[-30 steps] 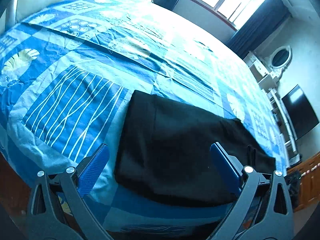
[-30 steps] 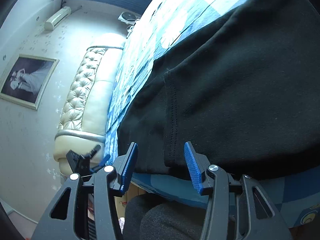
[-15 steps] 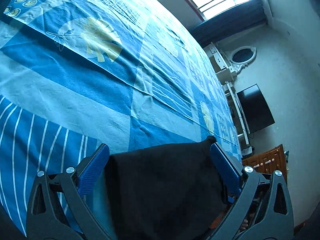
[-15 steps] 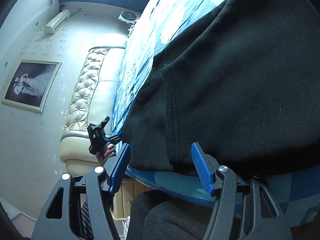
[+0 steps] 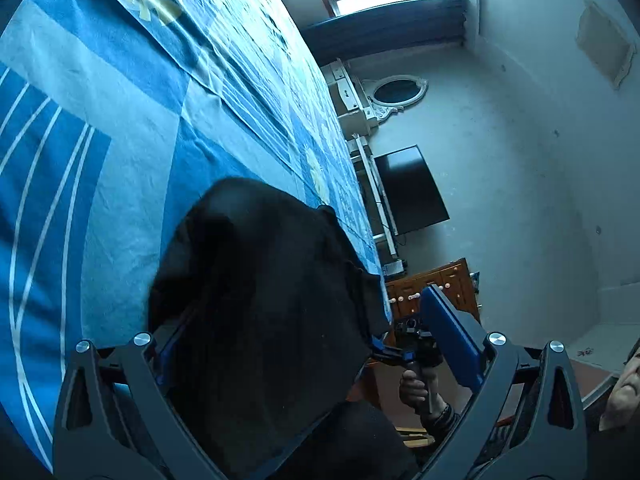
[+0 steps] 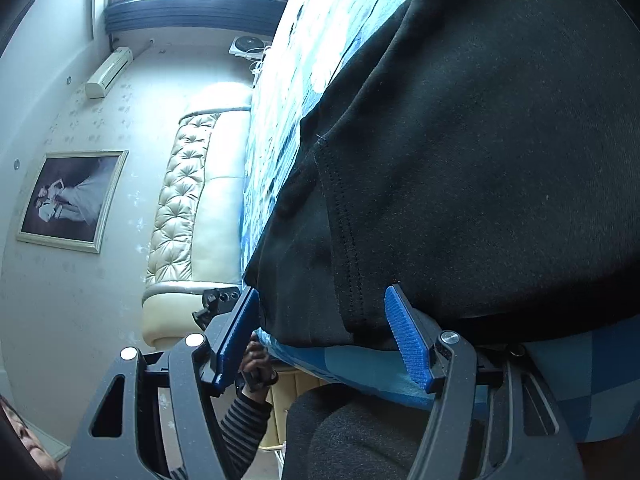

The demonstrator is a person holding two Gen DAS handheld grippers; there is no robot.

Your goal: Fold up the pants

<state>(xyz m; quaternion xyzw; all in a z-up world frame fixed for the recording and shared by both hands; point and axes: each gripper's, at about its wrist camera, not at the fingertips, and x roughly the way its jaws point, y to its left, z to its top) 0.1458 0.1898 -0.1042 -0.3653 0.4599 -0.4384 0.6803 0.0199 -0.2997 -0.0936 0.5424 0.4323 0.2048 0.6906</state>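
The black pants [image 5: 256, 300] lie folded near the edge of the bed with the blue patterned sheet [image 5: 100, 120]. My left gripper [image 5: 304, 336] is open, its jaws wide on either side of the pants' near end; the left finger is partly hidden by the cloth. In the right wrist view the pants [image 6: 460, 168] fill the upper right, with a stitched seam. My right gripper [image 6: 324, 336] is open, its blue fingers on either side of the pants' edge at the bed's rim. Each gripper shows in the other's view.
A cream tufted headboard [image 6: 188, 200] and a framed picture [image 6: 72, 196] stand at the left of the right wrist view. A black TV [image 5: 412, 188], a white dresser [image 5: 352, 96] and a wooden cabinet [image 5: 432, 284] stand past the bed. The person's dark-clad knee [image 6: 360, 432] is below the bed edge.
My left gripper has rolled and moved in low over the pants' near end, which now lies between its jaws. My right gripper has moved closer to the pants' edge, still open.
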